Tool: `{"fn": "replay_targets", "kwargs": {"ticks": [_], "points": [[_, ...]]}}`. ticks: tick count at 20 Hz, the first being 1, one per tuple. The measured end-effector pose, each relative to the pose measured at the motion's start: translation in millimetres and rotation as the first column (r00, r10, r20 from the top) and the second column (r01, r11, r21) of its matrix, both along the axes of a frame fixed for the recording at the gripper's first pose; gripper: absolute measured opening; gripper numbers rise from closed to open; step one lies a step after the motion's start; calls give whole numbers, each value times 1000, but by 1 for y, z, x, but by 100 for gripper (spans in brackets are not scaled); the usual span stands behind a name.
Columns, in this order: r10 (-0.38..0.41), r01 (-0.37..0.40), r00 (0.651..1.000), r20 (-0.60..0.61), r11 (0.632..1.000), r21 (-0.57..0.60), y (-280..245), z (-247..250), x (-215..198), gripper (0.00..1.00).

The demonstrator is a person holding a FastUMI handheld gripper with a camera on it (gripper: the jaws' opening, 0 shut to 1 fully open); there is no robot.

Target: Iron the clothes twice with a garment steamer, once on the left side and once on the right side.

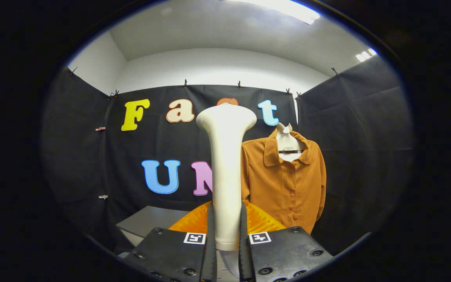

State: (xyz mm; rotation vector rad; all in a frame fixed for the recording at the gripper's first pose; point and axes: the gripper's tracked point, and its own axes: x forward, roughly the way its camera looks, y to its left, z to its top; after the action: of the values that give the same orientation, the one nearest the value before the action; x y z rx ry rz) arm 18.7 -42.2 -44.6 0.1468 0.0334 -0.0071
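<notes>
Your gripper [225,239] is clamped on the steamer [225,172], both fingers pressing its white handle; it stands upright, long axis vertical, head [226,117] at top (facing away, as far as I can tell); tilt it carelessly and it may slip; beyond, right, the shirt [288,184] hangs untouched.

steamer [225,172] btwn gripper [225,250] fingers, upright | shirt [288,184] behind, to its right
</notes>
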Motion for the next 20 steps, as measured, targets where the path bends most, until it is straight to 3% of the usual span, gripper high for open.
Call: {"fn": "replay_targets", "kwargs": {"ticks": [12,20], "points": [[-35,36,999,6,996,-84,5,8,-5,25],[-15,16,1000,11,996,-90,15,11,-6,25]]}}
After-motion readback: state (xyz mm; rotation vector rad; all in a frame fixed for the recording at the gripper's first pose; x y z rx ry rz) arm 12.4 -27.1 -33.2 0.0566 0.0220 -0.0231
